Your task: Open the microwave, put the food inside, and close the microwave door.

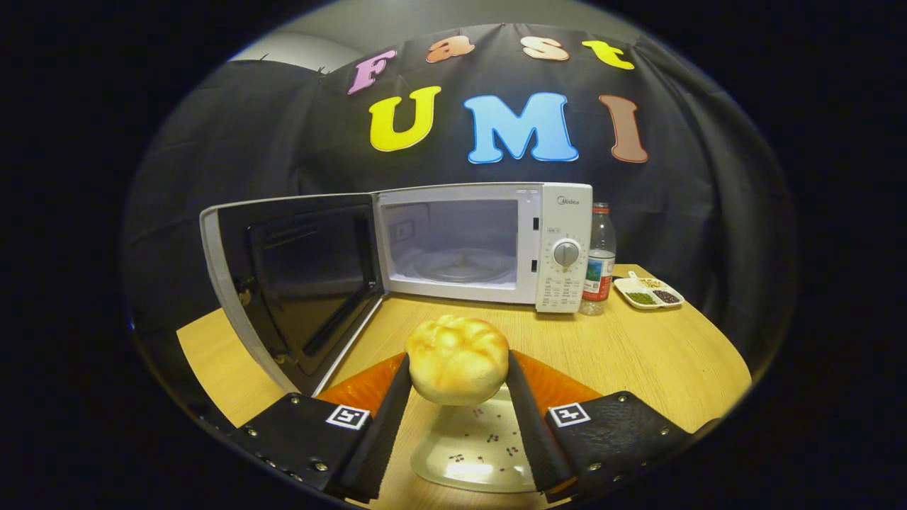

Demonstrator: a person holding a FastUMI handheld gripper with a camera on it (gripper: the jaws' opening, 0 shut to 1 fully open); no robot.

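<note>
- A round bread bun (458, 360) is pinched between the 2 jaws of the gripper (458, 368); 1 finger is pressed on each side of it.
- The bun is held up in the air, just above a pale plate (473, 453) with small flower marks. It looks lifted clear of the plate, but a light touch underneath cannot be ruled out.
- The plate is set on the wooden worktop (652, 354), between the fingers and a bit under them.
- The microwave (489, 244) is placed straight ahead, beyond the bun, near the back of the worktop.
- Its door (294, 283) is already swung wide open to the left, so step 1 of the task looks done.
- The inside is lit and the glass turntable (460, 268) can be seen. Nothing is seen on it.
- The way in is lined up with the jaws: the bun only needs to be carried forward and a little up to get into the opening.
- The bun is round, so no long side needs to be turned.
- The open door stands just left of the path, so the bun should be kept to the middle.
- A water bottle (599, 258) and a small dish of beans (648, 292) are set to the right of the microwave, well out of the way.
- The bun is not yet inside, and the door is not yet closed.
</note>
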